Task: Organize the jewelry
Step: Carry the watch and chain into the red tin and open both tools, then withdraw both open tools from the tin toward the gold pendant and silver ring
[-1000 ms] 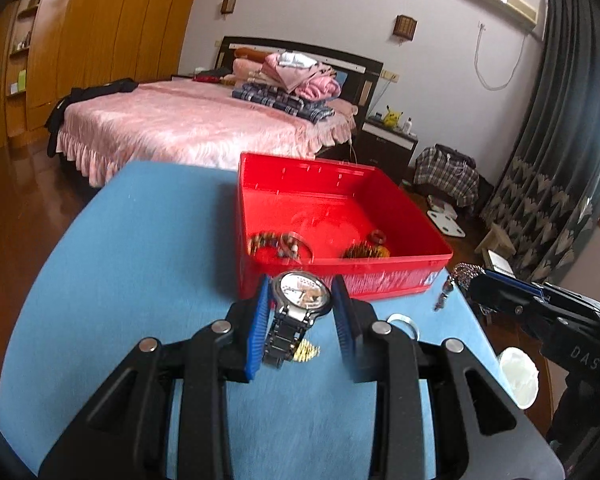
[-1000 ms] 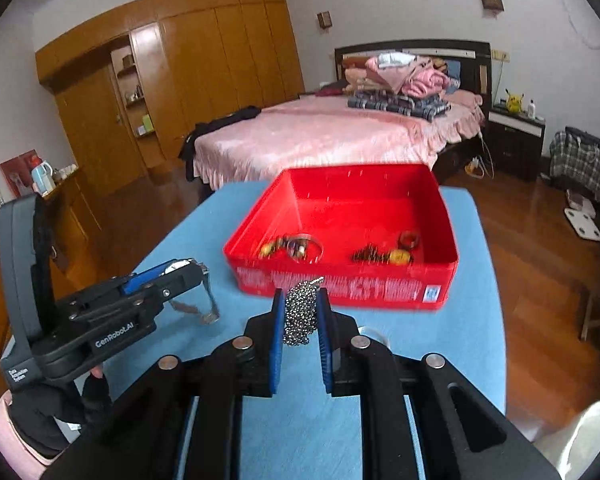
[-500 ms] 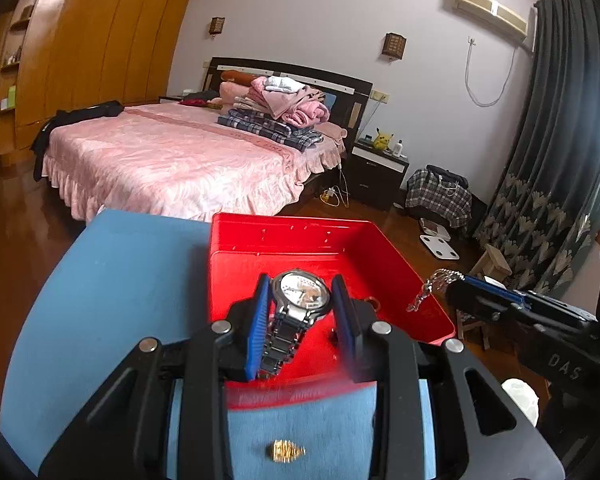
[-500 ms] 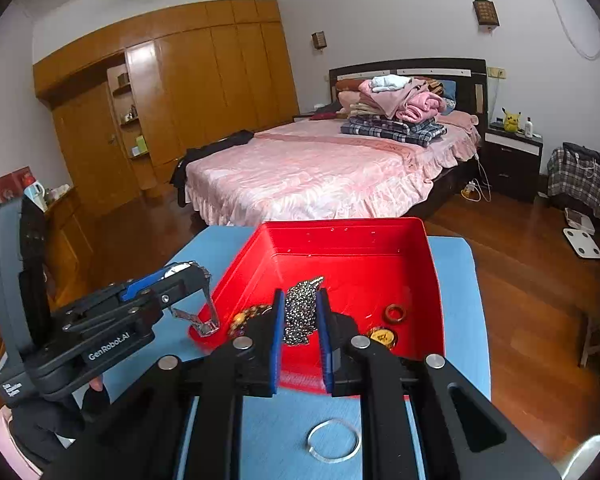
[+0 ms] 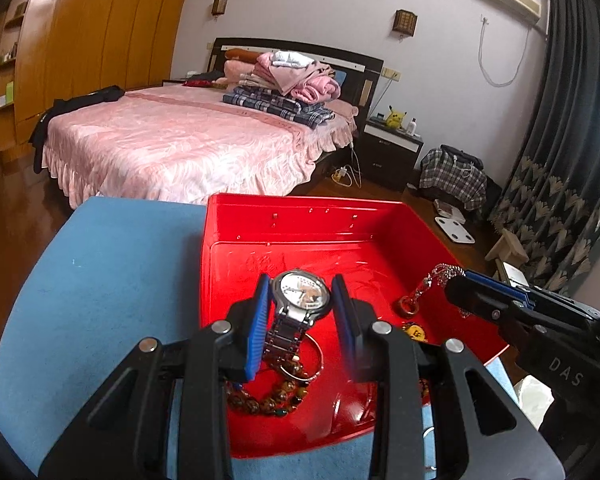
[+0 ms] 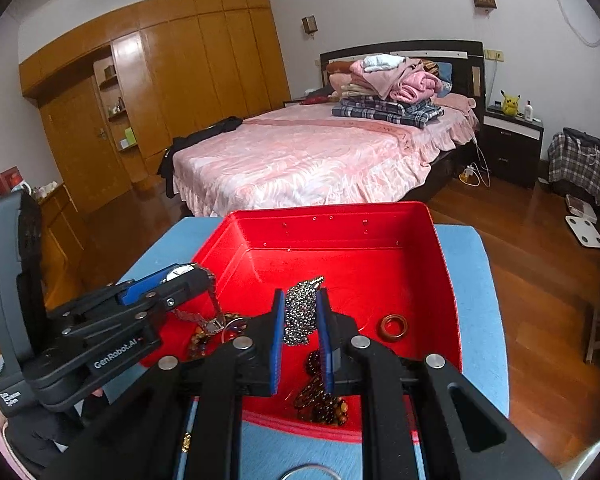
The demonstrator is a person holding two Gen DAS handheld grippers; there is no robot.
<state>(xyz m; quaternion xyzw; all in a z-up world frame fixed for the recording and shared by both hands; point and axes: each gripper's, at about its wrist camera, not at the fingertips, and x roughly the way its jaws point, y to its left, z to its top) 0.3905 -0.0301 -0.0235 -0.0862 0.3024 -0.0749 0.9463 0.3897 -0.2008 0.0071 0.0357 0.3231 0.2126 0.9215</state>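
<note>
The left claw [image 5: 300,312] gripped a silver wristwatch [image 5: 299,294] by its case, dial up, with the metal band hanging down between the blue pads. The right claw [image 6: 299,312] was clamped on a bunched silver chain [image 6: 298,312], its slack dangling below the pads. Both claws were above the interior of the red bin [image 5: 228,264], which sat on the blue surface [image 5: 100,300]. The bin floor lay directly below each held item, so release appeared to need only opening. The watch hung over the bin's left half, above a beaded bracelet [image 5: 260,402]; the chain hung nearer the middle, left of a brown ring [image 6: 394,326].
</note>
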